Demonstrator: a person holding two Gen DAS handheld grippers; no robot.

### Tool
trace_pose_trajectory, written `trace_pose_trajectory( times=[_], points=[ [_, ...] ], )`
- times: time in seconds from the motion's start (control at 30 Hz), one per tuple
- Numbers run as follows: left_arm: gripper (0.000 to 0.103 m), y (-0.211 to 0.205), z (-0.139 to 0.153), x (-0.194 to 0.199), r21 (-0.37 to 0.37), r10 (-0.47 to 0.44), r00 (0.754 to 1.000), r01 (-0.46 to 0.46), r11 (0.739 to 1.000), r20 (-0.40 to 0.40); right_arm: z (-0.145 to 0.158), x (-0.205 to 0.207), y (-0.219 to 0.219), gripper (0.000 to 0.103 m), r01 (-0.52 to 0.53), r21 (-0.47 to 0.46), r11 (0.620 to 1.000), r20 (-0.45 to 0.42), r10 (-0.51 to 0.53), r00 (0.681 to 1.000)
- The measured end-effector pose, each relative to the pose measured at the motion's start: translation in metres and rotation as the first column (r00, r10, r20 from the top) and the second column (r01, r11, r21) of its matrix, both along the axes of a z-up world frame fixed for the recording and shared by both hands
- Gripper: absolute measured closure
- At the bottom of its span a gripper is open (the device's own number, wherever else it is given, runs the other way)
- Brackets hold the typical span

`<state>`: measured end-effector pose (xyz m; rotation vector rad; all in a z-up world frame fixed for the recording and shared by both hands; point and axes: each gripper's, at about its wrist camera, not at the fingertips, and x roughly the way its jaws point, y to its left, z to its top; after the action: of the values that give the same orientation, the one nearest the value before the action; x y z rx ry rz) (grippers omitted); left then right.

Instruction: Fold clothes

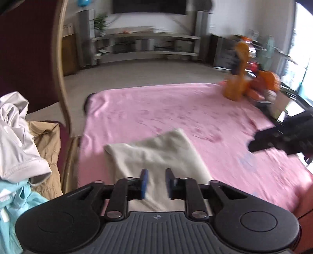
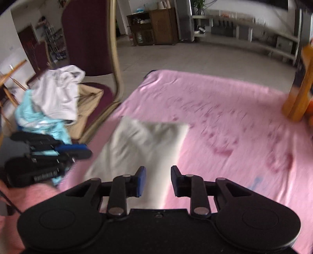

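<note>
Both jaws stand slightly apart with nothing between them; the left gripper (image 1: 156, 183) and right gripper (image 2: 158, 180) hang above the cream garment (image 1: 156, 150); it lies folded on the pink blanket (image 1: 215, 117), apparently released; unfolded clothes (image 2: 49, 105) wait piled beside.

A grey floor (image 1: 137, 76) is stretching back to a white wall (image 1: 148, 21), where a dark screen (image 1: 148, 5) is hanging above a long low shelf unit (image 1: 144, 45). A potted plant (image 1: 100, 21) is standing at the unit's left end. Bright daylight is pouring in through a window (image 1: 303, 48) on the right. A wooden cabinet (image 2: 156, 25) is standing by the far wall, and a maroon chair (image 2: 88, 37) with a curved tan frame is rising at the left.
</note>
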<state>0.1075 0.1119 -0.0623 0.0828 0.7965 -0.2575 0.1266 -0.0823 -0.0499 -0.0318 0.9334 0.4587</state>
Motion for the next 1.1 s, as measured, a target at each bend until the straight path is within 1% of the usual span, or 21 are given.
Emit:
trace_pose_trajectory(
  times=[0.07, 0.13, 0.17, 0.2, 0.23, 0.3, 0.33, 0.4, 0.47, 0.5, 0.57, 0.6, 0.67, 0.7, 0.77, 0.8, 0.83, 0.9, 0.93, 1.0, 1.1],
  points=[
    [0.079, -0.004, -0.019, 0.026, -0.001, 0.026, 0.998, -0.026, 1.000, -0.058, -0.009, 0.020, 0.003, 0.074, 0.005, -0.020, 1.000, 0.001, -0.005, 1.000],
    [0.090, -0.003, -0.039, 0.045, -0.024, 0.037, 0.994, -0.039, 0.999, -0.101, -0.031, 0.039, 0.003, 0.078, 0.025, -0.004, 1.000, -0.014, -0.025, 1.000],
    [0.094, 0.001, -0.048, 0.051, -0.058, 0.034, 0.993, -0.041, 0.997, -0.112, -0.044, 0.048, 0.002, 0.085, 0.039, 0.036, 0.999, -0.044, -0.037, 0.998],
    [0.094, 0.004, -0.057, 0.057, -0.092, 0.031, 0.992, -0.042, 0.995, -0.122, -0.058, 0.058, 0.001, 0.101, 0.055, 0.083, 0.995, -0.080, -0.048, 0.996],
    [0.097, 0.010, -0.064, 0.063, -0.129, 0.029, 0.992, -0.045, 0.991, -0.124, -0.071, 0.067, -0.003, 0.101, 0.069, 0.174, 0.982, -0.132, -0.046, 0.990],
    [0.100, 0.018, -0.070, 0.073, -0.186, 0.035, 0.994, -0.054, 0.981, -0.105, -0.094, 0.084, -0.010, 0.101, 0.104, 0.377, 0.920, -0.232, -0.015, 0.973],
    [0.100, 0.019, -0.068, 0.079, -0.194, 0.033, 0.995, -0.051, 0.980, -0.094, -0.105, 0.092, -0.008, 0.100, 0.118, 0.435, 0.893, -0.268, 0.004, 0.963],
    [0.100, 0.020, -0.074, 0.094, -0.154, 0.043, 0.995, -0.056, 0.986, -0.087, -0.127, 0.108, -0.002, 0.099, 0.147, 0.530, 0.835, -0.332, 0.044, 0.942],
    [0.100, 0.024, -0.087, 0.114, -0.115, 0.079, 0.990, -0.093, 0.989, -0.118, -0.148, 0.124, 0.009, 0.097, 0.168, 0.552, 0.817, -0.385, 0.071, 0.920],
    [0.094, 0.029, -0.093, 0.122, -0.124, 0.107, 0.987, -0.122, 0.985, -0.123, -0.158, 0.133, 0.014, 0.102, 0.166, 0.535, 0.828, -0.396, 0.073, 0.915],
    [0.092, 0.039, -0.100, 0.137, -0.135, 0.170, 0.978, -0.186, 0.973, -0.121, -0.175, 0.146, 0.014, 0.103, 0.182, 0.539, 0.823, -0.389, 0.051, 0.920],
    [0.092, 0.044, -0.099, 0.141, -0.133, 0.214, 0.972, -0.227, 0.965, -0.100, -0.178, 0.150, 0.008, 0.103, 0.212, 0.553, 0.805, -0.377, 0.014, 0.926],
    [0.093, 0.051, -0.097, 0.147, -0.094, 0.305, 0.951, -0.308, 0.947, -0.049, -0.180, 0.155, -0.011, 0.103, 0.295, 0.558, 0.776, -0.327, -0.121, 0.937],
    [0.095, 0.055, -0.097, 0.150, -0.066, 0.363, 0.932, -0.364, 0.929, -0.023, -0.182, 0.156, -0.022, 0.103, 0.343, 0.567, 0.749, -0.316, -0.186, 0.930],
    [0.098, 0.067, -0.095, 0.154, -0.010, 0.493, 0.870, -0.493, 0.870, 0.011, -0.183, 0.157, -0.045, 0.103, 0.449, 0.558, 0.698, -0.300, -0.336, 0.893],
    [0.099, 0.073, -0.092, 0.154, -0.001, 0.532, 0.846, -0.532, 0.847, 0.016, -0.181, 0.155, -0.055, 0.101, 0.511, 0.532, 0.675, -0.287, -0.423, 0.859],
    [0.099, 0.077, -0.087, 0.153, 0.003, 0.553, 0.833, -0.554, 0.833, 0.022, -0.180, 0.153, -0.065, 0.098, 0.541, 0.529, 0.654, -0.296, -0.456, 0.840],
    [0.098, 0.076, -0.071, 0.144, 0.016, 0.537, 0.842, -0.538, 0.842, 0.049, -0.174, 0.147, -0.084, 0.098, 0.580, 0.534, 0.615, -0.332, -0.479, 0.813],
    [0.097, 0.072, -0.062, 0.138, 0.026, 0.520, 0.852, -0.522, 0.852, 0.062, -0.166, 0.142, -0.089, 0.098, 0.578, 0.536, 0.616, -0.340, -0.470, 0.815],
    [0.096, 0.063, -0.042, 0.116, 0.011, 0.477, 0.876, -0.478, 0.878, 0.073, -0.146, 0.128, -0.099, 0.096, 0.559, 0.539, 0.630, -0.340, -0.444, 0.829],
    [0.093, 0.055, -0.017, 0.074, -0.060, 0.410, 0.909, -0.406, 0.912, 0.080, -0.106, 0.093, -0.104, 0.094, 0.501, 0.533, 0.682, -0.312, -0.392, 0.866]
  ],
)
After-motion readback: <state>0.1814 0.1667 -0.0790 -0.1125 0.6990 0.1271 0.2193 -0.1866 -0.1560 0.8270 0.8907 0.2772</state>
